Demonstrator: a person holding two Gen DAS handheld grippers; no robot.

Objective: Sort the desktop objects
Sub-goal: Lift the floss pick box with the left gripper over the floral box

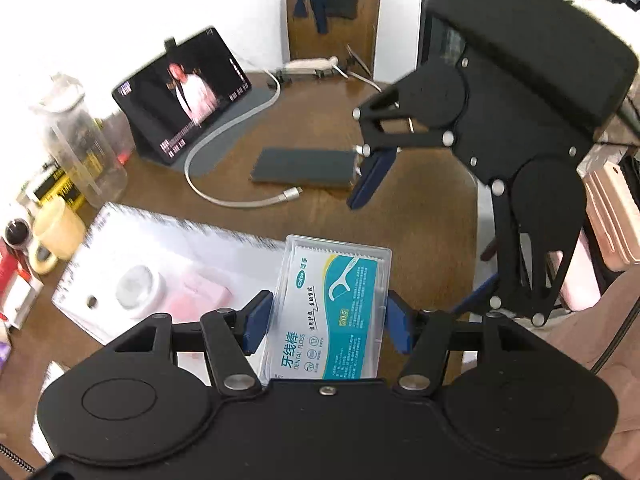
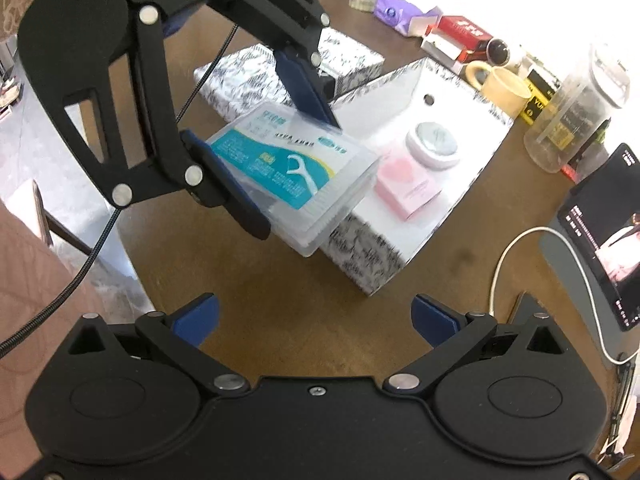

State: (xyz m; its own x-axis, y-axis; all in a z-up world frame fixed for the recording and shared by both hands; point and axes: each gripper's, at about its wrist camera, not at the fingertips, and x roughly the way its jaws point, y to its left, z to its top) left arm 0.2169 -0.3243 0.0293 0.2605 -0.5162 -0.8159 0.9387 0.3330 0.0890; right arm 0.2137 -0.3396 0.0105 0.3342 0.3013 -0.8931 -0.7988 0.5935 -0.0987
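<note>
Gripping a clear dental floss box [image 1: 328, 308] with teal label: left tool [image 1: 326, 322]; right tool [image 2: 316, 318] wide, empty.

Bright, even daylight washes out the white wall [image 1: 120, 8]; fisheye bending curves the edges, with slight motion blur on the patterned box [image 1: 132, 248].

The tablet [image 2: 612, 236] is cut off at the right edge (its screen picture blurred).

One floss box [image 1: 332, 308], perhaps two jars [image 1: 138, 292].
</note>
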